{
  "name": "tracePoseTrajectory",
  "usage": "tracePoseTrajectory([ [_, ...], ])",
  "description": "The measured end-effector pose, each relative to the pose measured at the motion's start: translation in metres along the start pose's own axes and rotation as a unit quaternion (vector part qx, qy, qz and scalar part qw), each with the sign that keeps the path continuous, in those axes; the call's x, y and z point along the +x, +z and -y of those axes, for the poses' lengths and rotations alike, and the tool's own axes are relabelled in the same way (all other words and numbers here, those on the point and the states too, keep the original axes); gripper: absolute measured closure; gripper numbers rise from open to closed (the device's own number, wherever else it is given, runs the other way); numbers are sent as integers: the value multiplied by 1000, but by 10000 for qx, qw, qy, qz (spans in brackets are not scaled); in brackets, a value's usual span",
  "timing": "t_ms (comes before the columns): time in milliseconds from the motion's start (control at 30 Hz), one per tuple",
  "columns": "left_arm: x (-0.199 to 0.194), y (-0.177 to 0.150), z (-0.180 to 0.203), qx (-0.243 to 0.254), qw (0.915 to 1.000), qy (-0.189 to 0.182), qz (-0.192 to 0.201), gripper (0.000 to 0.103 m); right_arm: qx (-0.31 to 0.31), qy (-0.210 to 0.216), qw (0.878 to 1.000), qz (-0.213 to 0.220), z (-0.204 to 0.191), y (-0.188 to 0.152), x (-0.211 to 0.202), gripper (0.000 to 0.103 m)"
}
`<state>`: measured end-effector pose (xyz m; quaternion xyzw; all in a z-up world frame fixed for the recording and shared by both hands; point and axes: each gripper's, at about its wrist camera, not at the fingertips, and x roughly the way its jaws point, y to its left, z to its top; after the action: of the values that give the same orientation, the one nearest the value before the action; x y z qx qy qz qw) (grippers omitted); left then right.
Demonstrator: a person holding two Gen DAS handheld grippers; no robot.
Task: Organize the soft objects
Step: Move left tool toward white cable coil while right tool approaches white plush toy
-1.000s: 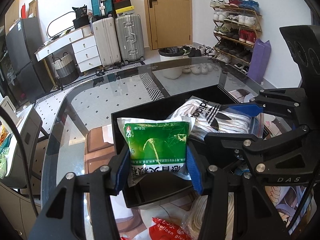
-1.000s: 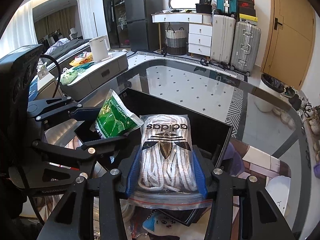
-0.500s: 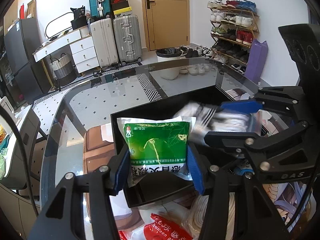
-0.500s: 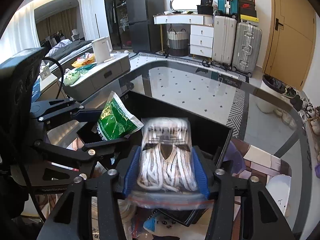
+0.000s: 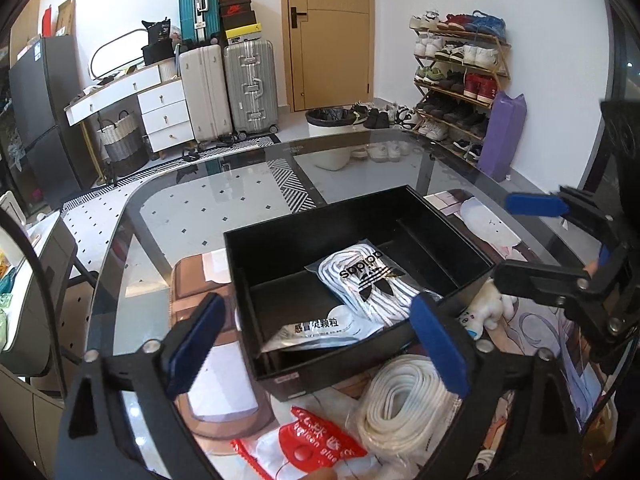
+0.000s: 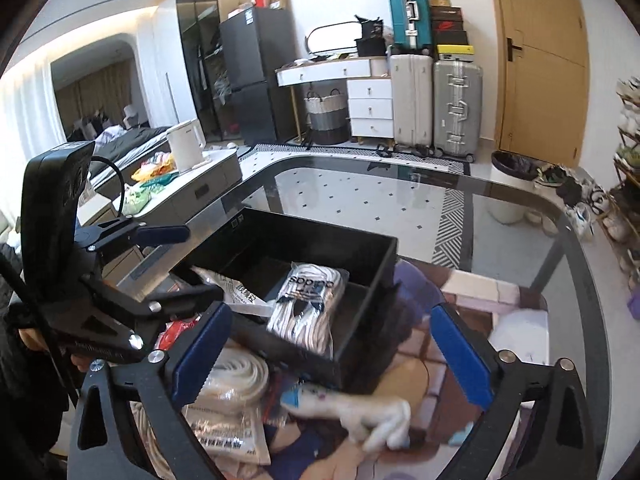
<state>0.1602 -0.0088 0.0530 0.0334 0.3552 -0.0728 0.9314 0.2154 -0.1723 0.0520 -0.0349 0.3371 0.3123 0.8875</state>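
Lying flat in rigid black box (image 5: 448, 216): crinkly clear bag (image 5: 372, 284) of white laces.

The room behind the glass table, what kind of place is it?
Most likely someone's home, an entryway and living area in one. A shoe rack full of shoes stands by a wooden door, suitcases sit beside a white dresser, and a fridge stands further back.

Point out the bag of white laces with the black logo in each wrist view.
Left wrist: bag of laces lies centre frame, inside the black box, partly over a flat packet.
Right wrist: bag of laces sits left of centre, in the same box.
Shared landmark: silver suitcase.
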Motion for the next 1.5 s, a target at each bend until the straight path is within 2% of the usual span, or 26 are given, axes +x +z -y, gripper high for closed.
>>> tracePoseTrajectory([
  [100, -11, -4, -4, -72, 9999, 31, 83, 0, 132, -37, 9999, 43, 2, -10, -12, 1],
  [367, -34, -21, -12, -253, 9993, 178, 219, 0, 396, -80, 9992, 33, 8, -31, -26, 1],
  [767, -47, -58, -20, -575, 9978, 311, 115, 0, 207, -165, 9995, -171, 2, -36, -28, 1],
  [1000, -51, -69, -16, -606, 9978, 272, 23, 0, 187, -135, 9996, -137, 1, -37, -31, 1],
  [1500, -59, -89, 4, -559, 9983, -99, -117, 0, 146, -87, 9997, -186, 0, -40, -33, 1],
])
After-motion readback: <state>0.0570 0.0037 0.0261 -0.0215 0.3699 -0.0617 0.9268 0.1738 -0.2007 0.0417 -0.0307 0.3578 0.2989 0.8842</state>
